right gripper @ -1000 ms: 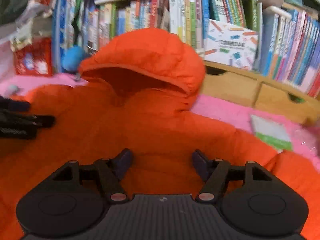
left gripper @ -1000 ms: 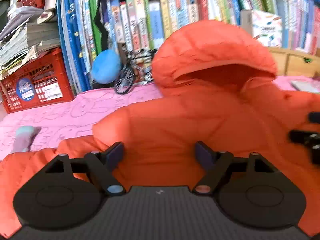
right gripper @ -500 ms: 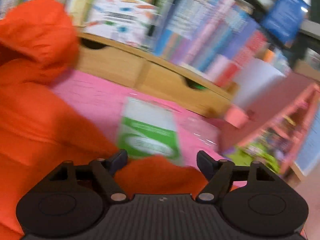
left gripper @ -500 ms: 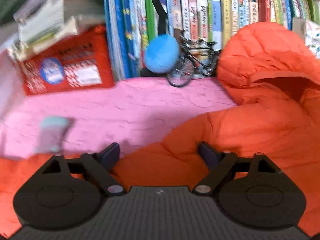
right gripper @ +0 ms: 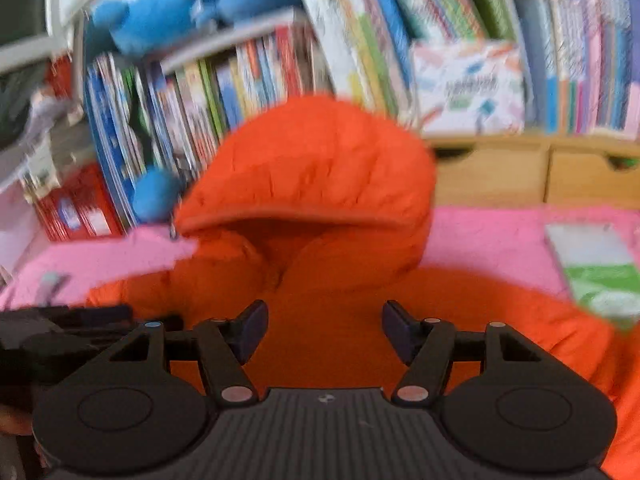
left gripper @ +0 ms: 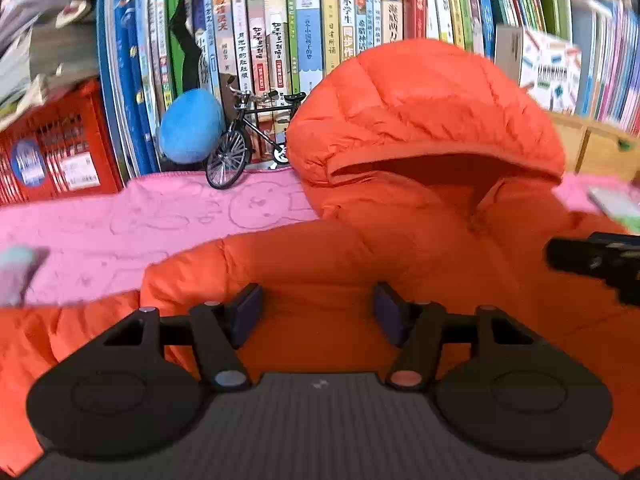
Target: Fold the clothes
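A: Where is the jacket?

B: The orange puffy jacket fills the middle and bottom of both views. It lies flat on a pink cloth with bunny drawings. Its hood stands up in the middle of the frame, right in front of the books.

A: What are the grippers doing?

B: The left gripper is at the bottom middle of its own view, over the jacket. Its two fingers stand apart, about half way. Only orange cloth shows in the gap, and I can't see the pads squeezing it. The right gripper looks the same in its own view, low over the jacket below the hood. Its jaws are closing a little, but they don't pinch anything yet. It also pokes in at the right edge of the left view.

A: What is around the jacket?

B: A row of books runs along the top. A blue ball and a small toy bicycle sit left of the hood. A red crate is at the far left. A green and white booklet lies on the pink cloth at the right. Wooden drawers are behind it. The right view is blurry.
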A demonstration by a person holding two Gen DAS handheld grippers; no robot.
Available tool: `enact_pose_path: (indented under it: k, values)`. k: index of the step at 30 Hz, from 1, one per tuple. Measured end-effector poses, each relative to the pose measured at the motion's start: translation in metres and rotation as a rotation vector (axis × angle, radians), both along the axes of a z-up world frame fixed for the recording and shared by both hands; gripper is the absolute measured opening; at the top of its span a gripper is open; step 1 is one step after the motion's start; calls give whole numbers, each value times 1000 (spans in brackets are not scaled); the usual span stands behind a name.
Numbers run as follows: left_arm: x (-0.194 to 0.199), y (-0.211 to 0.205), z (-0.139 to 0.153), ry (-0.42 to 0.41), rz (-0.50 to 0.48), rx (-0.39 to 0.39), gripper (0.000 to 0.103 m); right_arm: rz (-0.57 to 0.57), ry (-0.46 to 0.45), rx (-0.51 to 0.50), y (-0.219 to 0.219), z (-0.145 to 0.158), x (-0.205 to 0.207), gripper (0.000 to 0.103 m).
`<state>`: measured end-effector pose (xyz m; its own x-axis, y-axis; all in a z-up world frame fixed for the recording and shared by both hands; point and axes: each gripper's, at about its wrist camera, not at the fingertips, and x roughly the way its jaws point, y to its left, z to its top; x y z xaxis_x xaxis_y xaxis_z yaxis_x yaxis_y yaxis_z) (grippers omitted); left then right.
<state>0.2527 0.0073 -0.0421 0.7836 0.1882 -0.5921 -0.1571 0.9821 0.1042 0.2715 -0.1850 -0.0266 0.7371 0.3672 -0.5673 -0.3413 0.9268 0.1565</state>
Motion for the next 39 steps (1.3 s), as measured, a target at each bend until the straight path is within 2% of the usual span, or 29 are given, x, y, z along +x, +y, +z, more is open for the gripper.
enact_pose_path:
  k: [4, 7, 9, 11, 12, 14, 15, 17, 19, 20, 23, 24, 26, 29, 31, 33, 36, 39]
  values:
    - [4, 10, -3, 7, 26, 115, 74, -20, 15, -98, 5, -15, 9, 63]
    - [5, 27, -2, 10, 46, 107, 75, -68, -23, -210, -6, -17, 9, 63]
    - [5, 39, -1, 16, 69, 85, 75, -114, -26, -241, -22, -17, 13, 65]
    - [1, 48, -1, 13, 105, 112, 75, -167, -27, -265, -40, -17, 16, 68]
    - [0, 53, -1, 14, 134, 151, 75, -193, -27, -277, -49, -17, 17, 68]
    - [-3, 64, -1, 8, 152, 163, 75, -251, -50, -349, -63, -18, 18, 75]
    - [-3, 69, -1, 11, 174, 181, 75, -301, -80, -427, -68, -18, 17, 76]
    - [-4, 74, -1, 17, 186, 209, 75, -406, -206, -709, -67, -26, 10, 75]
    - [-11, 70, 3, -1, 185, 252, 68, -466, -280, -888, -67, -31, 1, 72]
    - [-17, 68, 7, -18, 182, 259, 61, -452, -271, -811, -74, -24, -7, 72]
    - [-48, 59, 25, -89, 98, 129, 61, -399, -235, -509, -92, 4, -33, 70]
    - [-61, 50, 32, -118, 60, 76, 61, -348, -218, -426, -89, 8, -41, 70]
    - [-81, 31, 38, -149, -7, 20, 61, -240, -184, -263, -81, 17, -54, 70]
    - [-97, 6, 37, -131, -98, -46, 62, -78, -130, -19, -68, 30, -75, 71]
    - [-96, -7, 28, -86, -136, -46, 62, -4, -86, -16, -49, 23, -83, 71]
    - [-90, -13, 15, -42, -130, -16, 62, 49, -47, -36, -29, 14, -90, 71]
    - [-82, -9, 6, -9, -88, -8, 64, 41, -31, -114, -22, 1, -93, 71]
    - [-80, -5, 5, 4, -63, -4, 64, -10, -21, -146, -29, 0, -90, 72]
